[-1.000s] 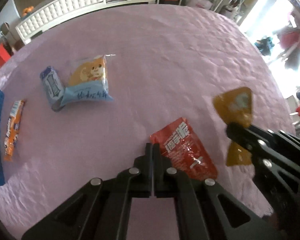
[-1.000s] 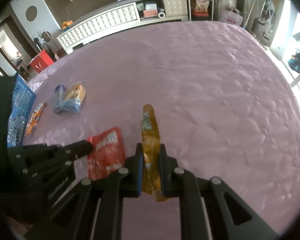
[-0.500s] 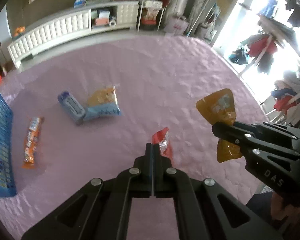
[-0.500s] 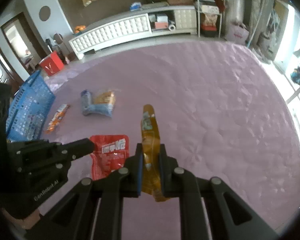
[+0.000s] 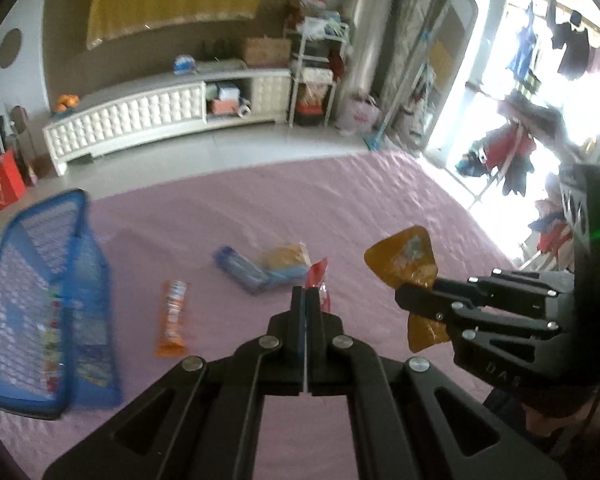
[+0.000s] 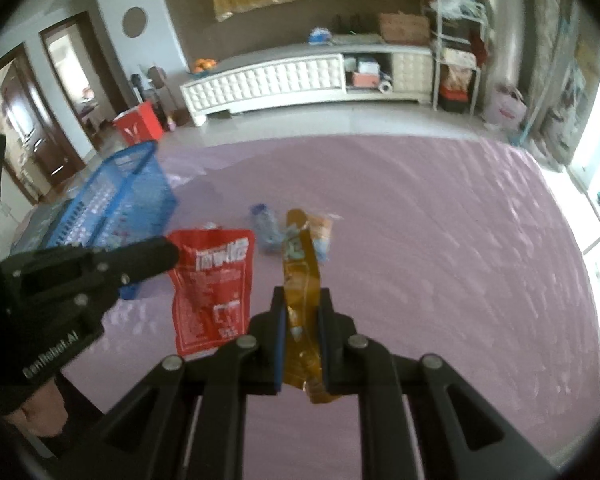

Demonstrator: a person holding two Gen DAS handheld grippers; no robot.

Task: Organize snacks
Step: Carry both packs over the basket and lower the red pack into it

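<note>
My left gripper (image 5: 306, 294) is shut on the edge of a red snack packet (image 5: 318, 284), which hangs above the pink bedspread; the right wrist view shows that red packet (image 6: 212, 292) broadside, dangling from my left gripper (image 6: 172, 254). My right gripper (image 6: 302, 300) is shut on an amber snack packet (image 6: 302, 276), also lifted; the left wrist view has this amber packet (image 5: 404, 262) in my right gripper (image 5: 400, 296) at the right. A blue mesh basket (image 5: 40, 312) stands at the left. On the spread lie an orange bar (image 5: 172, 316), a blue packet (image 5: 240, 270) and an orange-and-blue bag (image 5: 286, 260).
The pink bedspread (image 6: 440, 240) stretches wide to the right and far side. Beyond it a white low cabinet (image 6: 300, 76) lines the wall, a red bag (image 6: 140, 122) sits on the floor, and a bright window with hanging clothes (image 5: 512, 152) is at the right.
Both grippers have risen with their packets; the red packet left the bedspread and now hangs. The views tilted up, bringing the blue basket and the room's far wall into sight.
</note>
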